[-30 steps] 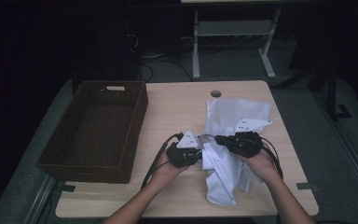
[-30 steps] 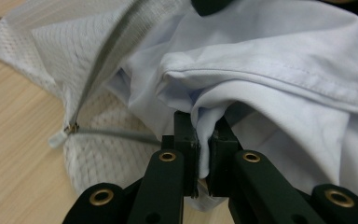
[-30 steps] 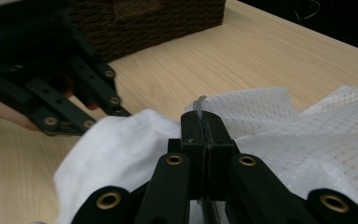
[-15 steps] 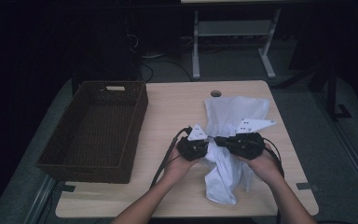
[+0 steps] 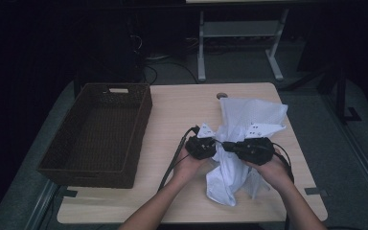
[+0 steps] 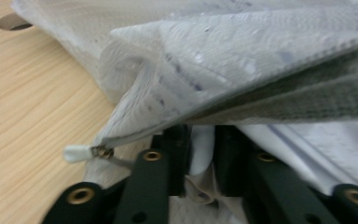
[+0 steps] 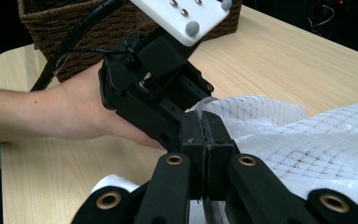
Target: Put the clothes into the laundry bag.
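White mesh laundry bag (image 5: 242,143) lies crumpled on the bench (image 5: 182,110), right of the wicker basket (image 5: 96,136), long axis running near to far. Right hand-held gripper (image 5: 224,144) clamps a fold; left hand-held gripper (image 5: 212,143) jaws just opening, fabric between. Zipper pull (image 6: 77,152) blurred.

A white mesh laundry bag (image 5: 242,143) lies crumpled on the table's right half.

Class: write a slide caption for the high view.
Two grippers work a white mesh bag beside a basket.
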A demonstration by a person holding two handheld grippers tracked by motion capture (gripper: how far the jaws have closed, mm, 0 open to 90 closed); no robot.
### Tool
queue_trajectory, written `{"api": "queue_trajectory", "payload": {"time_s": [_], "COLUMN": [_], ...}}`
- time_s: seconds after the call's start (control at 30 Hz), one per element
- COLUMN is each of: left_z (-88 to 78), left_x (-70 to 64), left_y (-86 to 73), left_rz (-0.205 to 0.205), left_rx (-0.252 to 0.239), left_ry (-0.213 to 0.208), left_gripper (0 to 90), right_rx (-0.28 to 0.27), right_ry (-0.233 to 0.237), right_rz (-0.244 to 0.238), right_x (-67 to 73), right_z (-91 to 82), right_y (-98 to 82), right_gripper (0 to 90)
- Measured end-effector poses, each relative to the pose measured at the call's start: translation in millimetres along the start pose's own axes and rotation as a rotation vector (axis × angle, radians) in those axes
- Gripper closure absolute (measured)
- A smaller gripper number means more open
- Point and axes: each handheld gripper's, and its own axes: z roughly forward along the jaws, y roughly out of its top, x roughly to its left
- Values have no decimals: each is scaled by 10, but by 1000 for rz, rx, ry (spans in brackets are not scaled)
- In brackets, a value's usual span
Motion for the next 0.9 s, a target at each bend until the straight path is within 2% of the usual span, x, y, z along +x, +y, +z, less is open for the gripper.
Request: {"api": "queue_trajectory", "payload": {"time_s": [0.1,0.27,0.47,0.6,0.73,0.9], "left_z": [-63,-234,-485,-604,-557,-347], "left_x": [29,85,163,252,394,508], "left_y": [-22,-85,-209,-294,-328,-299], "left_rz": [0,-1,15,18,-7,-22], "left_rx": [16,36,71,102,128,158], "left_ry": [1,-7,6,36,57,40], "left_gripper": [634,522,482,477,478,478], "right_rx": [2,5,9,6,8,8], "right_ry": [-1,-2,-3,-2,-3,-5], "right_rz": [0,-1,3,4,5,10], "right_x": [4,4,2,-4,-2,-12], "right_z": [-4,3,9,8,7,-3], "right_y": [-7,-20,-27,-33,-37,-44], "right_gripper": [885,885,885,885,885,885]}}
